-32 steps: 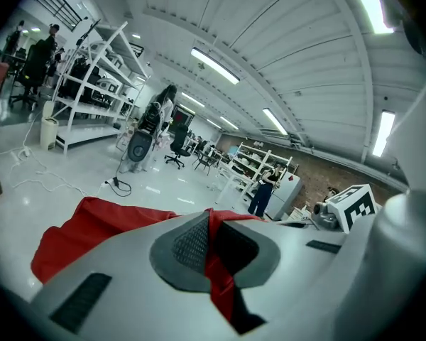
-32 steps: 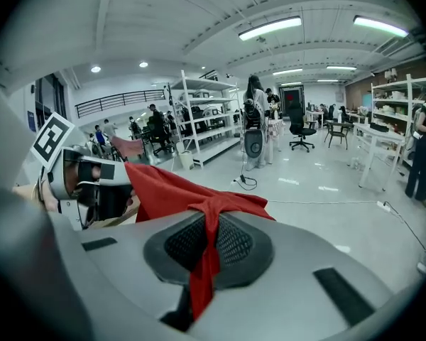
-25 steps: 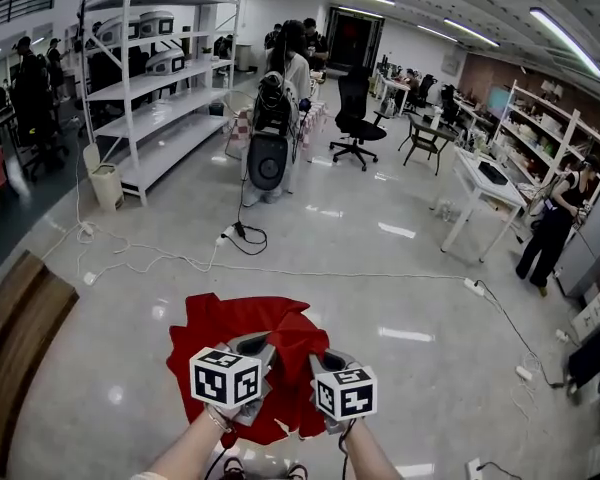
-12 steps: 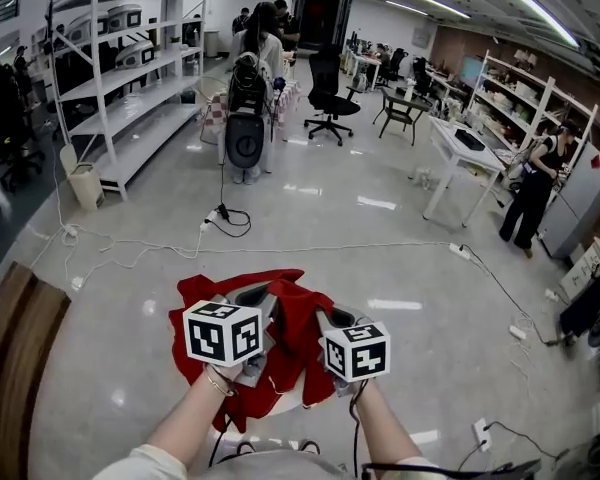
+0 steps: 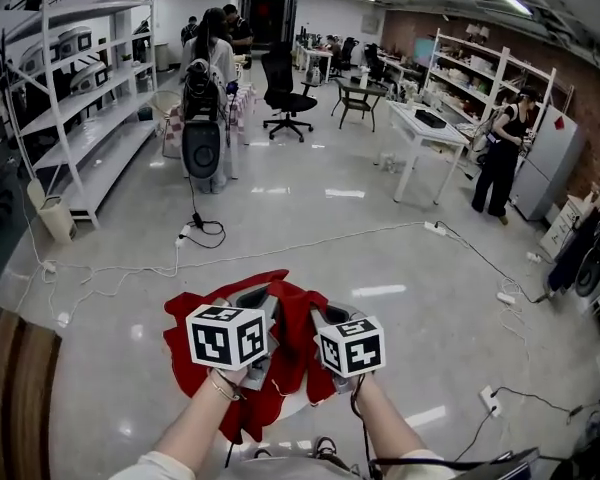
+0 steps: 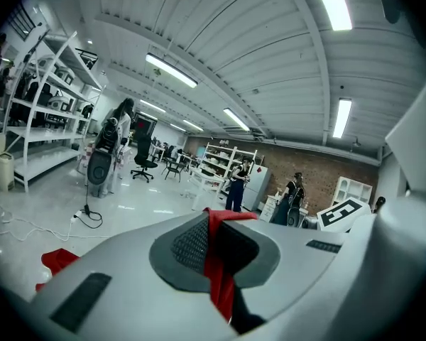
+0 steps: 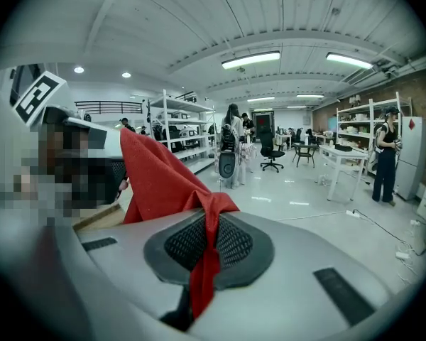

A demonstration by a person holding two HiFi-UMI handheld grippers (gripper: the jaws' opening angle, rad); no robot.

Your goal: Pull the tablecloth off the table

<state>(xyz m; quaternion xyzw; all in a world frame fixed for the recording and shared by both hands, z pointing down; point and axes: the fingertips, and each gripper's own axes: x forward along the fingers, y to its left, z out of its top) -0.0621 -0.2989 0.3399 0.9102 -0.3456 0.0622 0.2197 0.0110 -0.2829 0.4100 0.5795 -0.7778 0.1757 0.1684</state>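
The red tablecloth (image 5: 285,343) hangs bunched in the air over the floor, held up between both grippers in the head view. My left gripper (image 5: 261,301) is shut on a fold of it; in the left gripper view a red strip (image 6: 218,265) is pinched between the jaws of that gripper (image 6: 211,217), and a loose corner (image 6: 55,261) shows lower left. My right gripper (image 5: 320,320) is shut on another fold. In the right gripper view the cloth (image 7: 160,180) rises to the left from that gripper's (image 7: 211,217) closed jaws. The wooden table (image 5: 15,398) lies at the lower left, bare.
White shelving (image 5: 70,118) stands at the left with a waste bin (image 5: 55,218) beside it. A person with a round device (image 5: 205,118) stands ahead. A black chair (image 5: 285,88), a white desk (image 5: 430,128) and another person (image 5: 500,158) are farther right. Cables (image 5: 280,243) cross the floor.
Both grippers have risen a little with the cloth still in them. The head view has swung, so the room has shifted left and the wooden table shows less.
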